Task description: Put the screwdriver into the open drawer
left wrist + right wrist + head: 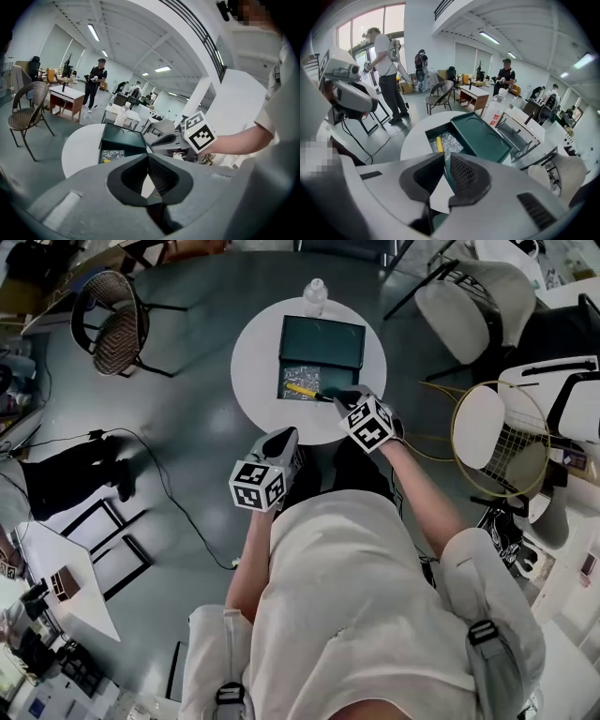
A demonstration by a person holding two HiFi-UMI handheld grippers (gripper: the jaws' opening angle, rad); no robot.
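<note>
The dark green drawer box (323,341) sits on a round white table (258,362). Its drawer (302,382) stands open toward me, lined with crinkled silver material. The yellow-handled screwdriver (301,388) lies inside the drawer, and the right gripper view shows the screwdriver (438,144) there too. My right gripper (345,401) hovers over the drawer's near right corner; a narrow gap shows between its jaws and nothing is in it. My left gripper (281,440) hangs at the table's near edge, shut and empty. In the left gripper view, that gripper (148,157) faces the box (122,138).
A water bottle (315,294) stands behind the box. A wicker chair (112,324) is at the far left and white chairs (469,301) at the far right. A racket (497,442) and a floor cable (169,493) flank me. People (386,61) stand farther off.
</note>
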